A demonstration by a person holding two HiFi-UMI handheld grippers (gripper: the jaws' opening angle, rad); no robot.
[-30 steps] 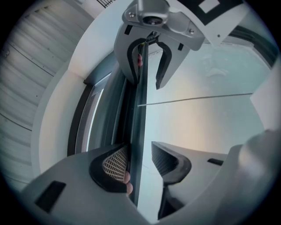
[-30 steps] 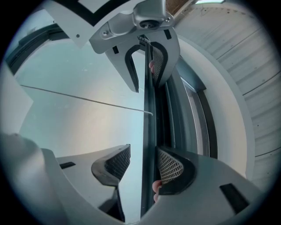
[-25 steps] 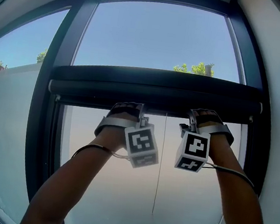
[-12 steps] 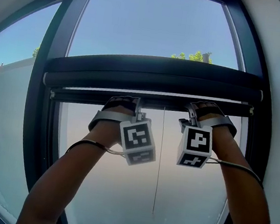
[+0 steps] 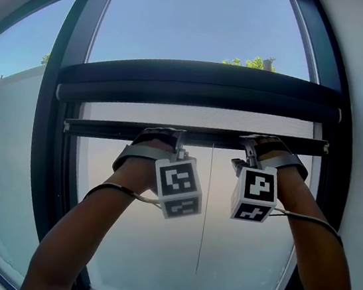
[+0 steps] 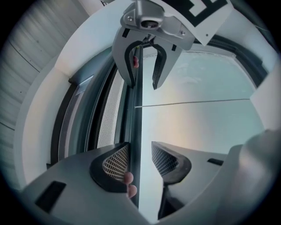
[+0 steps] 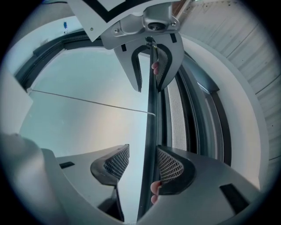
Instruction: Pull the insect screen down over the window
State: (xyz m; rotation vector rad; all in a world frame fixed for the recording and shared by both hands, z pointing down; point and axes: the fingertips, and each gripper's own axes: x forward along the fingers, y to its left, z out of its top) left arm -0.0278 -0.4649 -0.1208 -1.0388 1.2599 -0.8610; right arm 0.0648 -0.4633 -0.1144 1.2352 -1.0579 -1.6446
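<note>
High in your window (image 5: pixel 62 91), the insect screen (image 5: pixel 199 115) covers only a top strip; it may skew and jam if one side leads. Its pull bar (image 5: pixel 196 137) lies level, long axis side to side. Your left hand-held gripper (image 6: pixel 139 160) and right hand-held gripper (image 7: pixel 142 163) straddle it spread, unclamped, the right's jaws just opened wider.

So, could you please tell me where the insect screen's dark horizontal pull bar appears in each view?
Head view: the dark pull bar runs across the middle.
Left gripper view: an upright strip between the jaws.
Right gripper view: an upright strip between the jaws.
Shared landmark: the thin pull cord.
</note>
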